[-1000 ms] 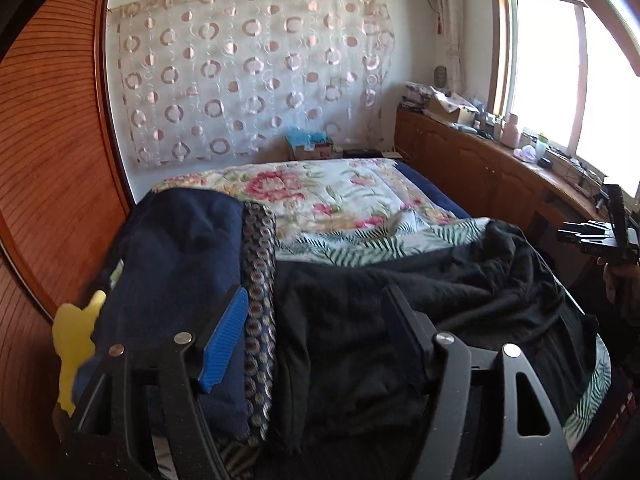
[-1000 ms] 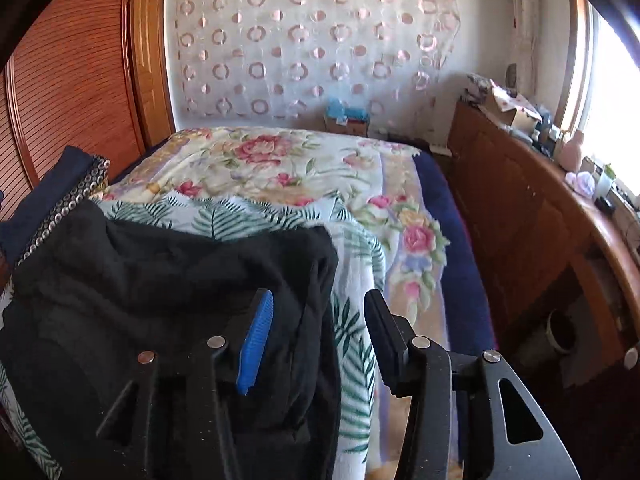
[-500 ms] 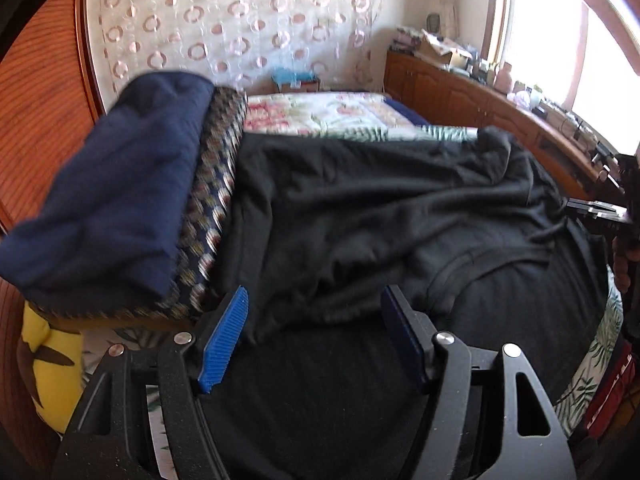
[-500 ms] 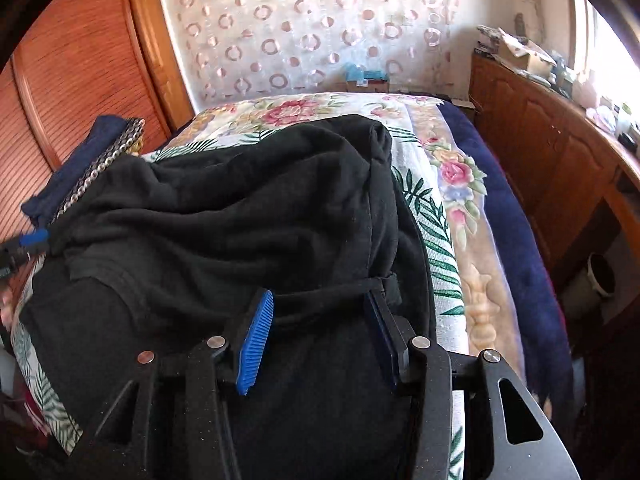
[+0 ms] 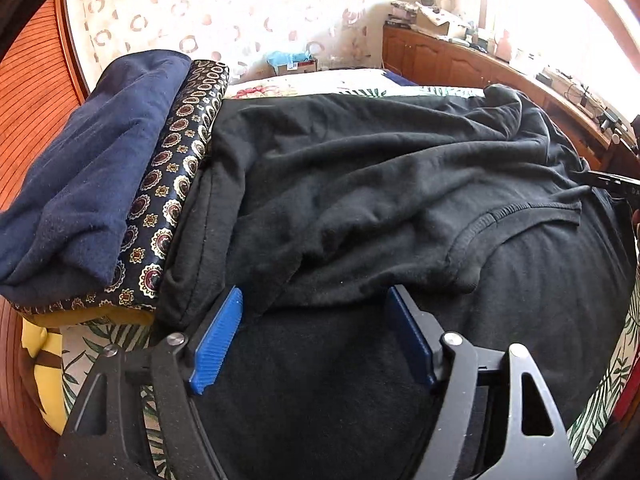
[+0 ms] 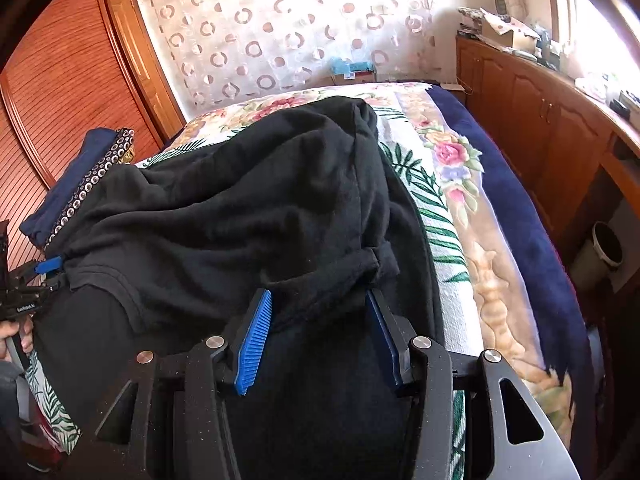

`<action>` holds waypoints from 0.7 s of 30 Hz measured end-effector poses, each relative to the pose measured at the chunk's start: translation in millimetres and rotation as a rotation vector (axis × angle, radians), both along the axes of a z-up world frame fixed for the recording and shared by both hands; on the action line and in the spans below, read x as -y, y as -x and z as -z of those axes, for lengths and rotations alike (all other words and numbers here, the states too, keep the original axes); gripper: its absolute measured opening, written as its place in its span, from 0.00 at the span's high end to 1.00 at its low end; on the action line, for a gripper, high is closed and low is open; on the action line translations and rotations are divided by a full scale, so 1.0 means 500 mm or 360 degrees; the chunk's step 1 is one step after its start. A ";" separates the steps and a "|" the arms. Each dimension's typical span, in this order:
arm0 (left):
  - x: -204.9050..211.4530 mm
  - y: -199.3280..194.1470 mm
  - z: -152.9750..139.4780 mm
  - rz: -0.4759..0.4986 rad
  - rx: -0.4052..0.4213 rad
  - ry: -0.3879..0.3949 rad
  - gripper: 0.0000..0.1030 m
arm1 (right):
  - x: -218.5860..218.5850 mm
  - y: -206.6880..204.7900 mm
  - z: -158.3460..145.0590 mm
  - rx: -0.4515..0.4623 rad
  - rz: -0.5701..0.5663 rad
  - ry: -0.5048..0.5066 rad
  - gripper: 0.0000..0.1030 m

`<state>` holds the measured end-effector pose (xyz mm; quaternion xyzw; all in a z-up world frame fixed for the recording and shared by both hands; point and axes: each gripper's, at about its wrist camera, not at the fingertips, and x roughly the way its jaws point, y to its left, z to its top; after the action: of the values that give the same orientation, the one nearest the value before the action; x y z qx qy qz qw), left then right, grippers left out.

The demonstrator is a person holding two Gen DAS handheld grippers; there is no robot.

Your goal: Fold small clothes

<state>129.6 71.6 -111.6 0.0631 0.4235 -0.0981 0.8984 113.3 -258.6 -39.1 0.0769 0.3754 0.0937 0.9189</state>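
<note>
A crumpled black garment (image 5: 360,184) lies spread over the near end of the bed, with a sleeve hem (image 5: 520,216) showing on its right. My left gripper (image 5: 314,296) hangs low over the garment's left edge. Its jaws are opening, and black fabric lies between and under them without being pinched. The right wrist view has my right gripper (image 6: 320,296) open over the garment's (image 6: 240,208) right side, its tips beside a bunched sleeve cuff (image 6: 376,264). The left gripper (image 6: 40,276) shows at that view's left edge, held by a hand.
A folded stack of navy cloth (image 5: 92,160) over patterned cloth (image 5: 172,184) sits left of the garment, above something yellow (image 5: 40,360). The floral bedspread (image 6: 452,152) runs back to a curtain. Wooden cabinets (image 6: 540,120) and a bin (image 6: 604,248) stand to the right, a slatted wardrobe (image 6: 60,80) to the left.
Both grippers have come down and tilted toward the black garment, which now fills the views. The left jaws stand slightly wider than before. Nothing has been taken hold of.
</note>
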 end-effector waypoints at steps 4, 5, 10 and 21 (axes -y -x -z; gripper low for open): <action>0.003 -0.004 0.001 0.0006 -0.0010 0.0005 0.23 | 0.004 0.007 -0.006 -0.0009 0.0055 0.0010 0.51; 0.004 -0.005 0.001 0.0008 -0.0011 0.0002 0.22 | 0.006 0.005 -0.005 -0.0013 0.0058 -0.0005 0.51; 0.005 -0.007 0.002 0.0009 -0.0013 0.0004 0.22 | -0.007 -0.017 -0.010 -0.0005 0.0033 -0.0018 0.51; -0.001 0.000 0.000 0.0018 -0.0047 0.0028 0.21 | -0.019 -0.028 0.007 0.0018 0.0066 0.0060 0.51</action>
<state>129.5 72.1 -111.5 0.0562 0.4354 -0.1079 0.8920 127.1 -249.2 -42.8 0.0668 0.3701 0.0679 0.9241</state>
